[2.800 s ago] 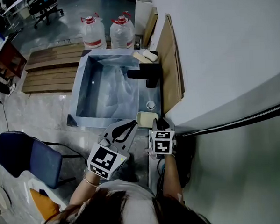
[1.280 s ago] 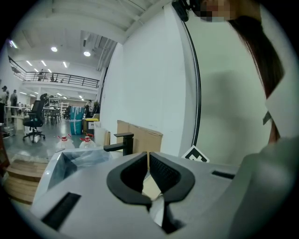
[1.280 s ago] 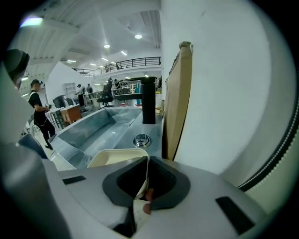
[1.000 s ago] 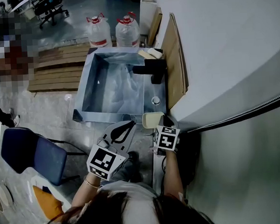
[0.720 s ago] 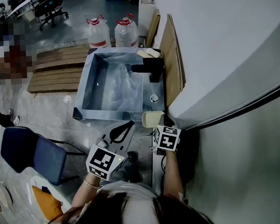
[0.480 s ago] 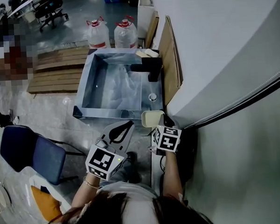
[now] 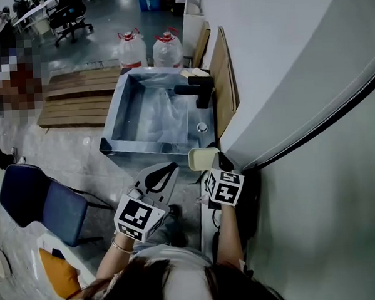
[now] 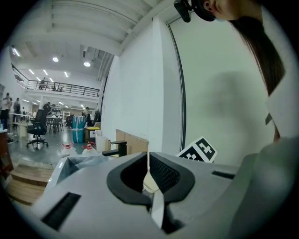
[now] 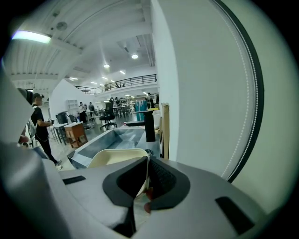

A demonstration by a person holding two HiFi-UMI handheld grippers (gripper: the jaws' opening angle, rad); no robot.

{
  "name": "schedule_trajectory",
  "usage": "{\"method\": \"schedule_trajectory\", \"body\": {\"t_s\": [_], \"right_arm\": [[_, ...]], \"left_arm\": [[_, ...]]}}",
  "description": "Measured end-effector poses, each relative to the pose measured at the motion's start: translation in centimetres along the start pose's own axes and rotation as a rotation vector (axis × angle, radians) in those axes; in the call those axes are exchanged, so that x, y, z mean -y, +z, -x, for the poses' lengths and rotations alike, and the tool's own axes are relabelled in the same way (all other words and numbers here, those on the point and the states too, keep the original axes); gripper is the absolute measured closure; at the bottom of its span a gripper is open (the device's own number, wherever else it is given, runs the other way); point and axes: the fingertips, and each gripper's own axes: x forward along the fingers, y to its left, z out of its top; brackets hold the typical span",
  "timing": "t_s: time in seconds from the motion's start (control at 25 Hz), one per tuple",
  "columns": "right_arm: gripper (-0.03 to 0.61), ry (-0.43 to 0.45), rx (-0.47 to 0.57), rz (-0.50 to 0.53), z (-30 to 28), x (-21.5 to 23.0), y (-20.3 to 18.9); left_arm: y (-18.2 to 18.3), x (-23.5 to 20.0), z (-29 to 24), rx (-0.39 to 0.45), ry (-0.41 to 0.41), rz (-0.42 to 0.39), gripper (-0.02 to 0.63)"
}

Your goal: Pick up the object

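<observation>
R gripper (image 7: 216,167) clamps rim of cream dish (image 7: 202,158) just ahead of it, near sink (image 7: 114,142); L gripper (image 7: 171,169) pinched closed, empty, alongside. Pickup looks done; nothing obviously left.

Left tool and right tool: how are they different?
The right tool is shut on a cream dish; the left tool is shut on nothing. The left tool slants toward the dish; the right tool points straight ahead. Both carry a cube with square markers.
</observation>
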Motion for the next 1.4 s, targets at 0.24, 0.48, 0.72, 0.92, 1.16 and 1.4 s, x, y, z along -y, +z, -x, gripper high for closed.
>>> {"method": "schedule_trajectory", "body": {"t_s": [0.24, 0.48, 0.72, 0.92, 1.16, 1.4], "right_arm": [[0.545, 0.003, 0.054, -0.004, 3.0, -0.4, 1.2], [0.546, 0.008, 0.124, -0.017, 6.5, -0.7, 2.5], [0.546, 0.023, 0.188, -0.019, 9.9, -1.0, 3.5], [0.545, 0.028, 0.233, -0.004, 12.4, -1.2, 3.8], [0.545, 0.032, 0.268, 0.006, 15.0, -1.4, 4.0], [0.545, 0.046, 0.294, -0.011, 17.3, -1.6, 4.1]], "left_arm": [[0.5, 1.5, 1.7, 0.021, 0.001, -0.012, 0.604], [1.2, 2.8, 3.6, 0.046, 0.010, -0.015, 0.604], [1.6, 4.4, 5.4, 0.063, 0.019, -0.021, 0.604], [1.8, 5.9, 6.7, 0.073, 0.021, -0.028, 0.604], [1.9, 7.2, 8.0, 0.082, 0.030, -0.035, 0.604], [2.0, 8.2, 9.3, 0.087, 0.045, -0.043, 0.604]]}}
